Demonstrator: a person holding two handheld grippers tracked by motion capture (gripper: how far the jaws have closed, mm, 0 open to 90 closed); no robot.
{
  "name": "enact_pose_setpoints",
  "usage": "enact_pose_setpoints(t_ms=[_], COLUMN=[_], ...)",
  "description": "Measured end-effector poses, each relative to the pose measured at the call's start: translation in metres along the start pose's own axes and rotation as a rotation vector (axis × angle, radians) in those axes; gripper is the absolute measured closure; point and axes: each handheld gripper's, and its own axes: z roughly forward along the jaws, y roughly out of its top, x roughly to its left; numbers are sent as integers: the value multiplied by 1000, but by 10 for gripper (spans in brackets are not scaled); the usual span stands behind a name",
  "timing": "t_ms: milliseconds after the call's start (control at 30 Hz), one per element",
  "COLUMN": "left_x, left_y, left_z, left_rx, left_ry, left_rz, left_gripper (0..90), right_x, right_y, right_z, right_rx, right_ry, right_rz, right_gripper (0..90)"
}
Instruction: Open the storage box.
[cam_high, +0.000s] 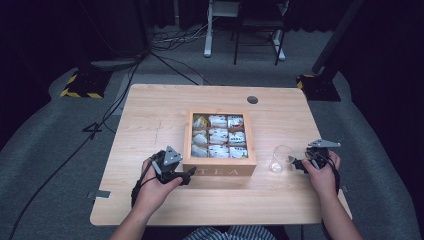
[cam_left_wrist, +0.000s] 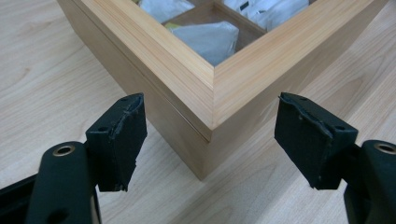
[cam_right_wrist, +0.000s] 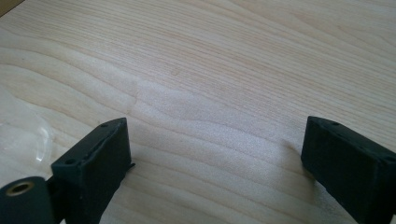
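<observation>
A wooden tea box (cam_high: 220, 165) marked "TEA" sits mid-table, its compartments holding several white tea bags (cam_high: 218, 135). My left gripper (cam_high: 189, 176) is at the box's front left corner. In the left gripper view that corner (cam_left_wrist: 205, 116) lies between the wide-apart jaws of the left gripper (cam_left_wrist: 210, 140), and the pads are clear of the wood. A clear glass (cam_high: 281, 159) stands right of the box. My right gripper (cam_high: 298, 164) is beside the glass, open. In the right gripper view the right gripper (cam_right_wrist: 215, 161) has only bare wood between its jaws, with the glass's edge (cam_right_wrist: 28, 140) at far left.
The light wooden table (cam_high: 150, 115) has a round cable hole (cam_high: 252, 99) at its back edge. Beyond it are grey carpet, cables, a stand base (cam_high: 80, 85) with yellow-black stripes and chair legs (cam_high: 255, 35).
</observation>
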Motion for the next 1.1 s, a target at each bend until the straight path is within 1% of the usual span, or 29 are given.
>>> enact_pose_setpoints(t_ms=[133, 300, 367, 467, 600, 800, 933, 1033, 1100], left_x=[-2, -2, -2, -2, -1, -2, -2, -2, -1], left_y=[-2, -2, -2, -3, -3, -2, -2, -1, -1], left_z=[3, 4, 4, 3, 2, 0, -1, -2, -2], left_rx=[9, 15, 18, 6, -5, 5, 4, 2, -1], left_ry=[-1, 11, 10, 18, 9, 15, 20, 16, 13], left_rz=[4, 18, 19, 13, 1, 16, 17, 21, 17], left_gripper=[276, 313, 328, 360, 396, 431, 447, 459, 473], right_x=[0, 0, 0, 0, 1, 1, 1, 1, 1], right_y=[0, 0, 0, 0, 0, 0, 1, 1, 1], right_z=[0, 0, 0, 0, 0, 1, 1, 1, 1], right_rx=[0, 0, 0, -1, -2, -1, -2, -1, -1], right_ry=[2, 2, 3, 3, 3, 5, 4, 4, 4], right_rz=[2, 0, -1, 1, 0, -2, -2, -2, -2], right_gripper=[83, 83, 83, 83, 83, 83, 83, 83, 83])
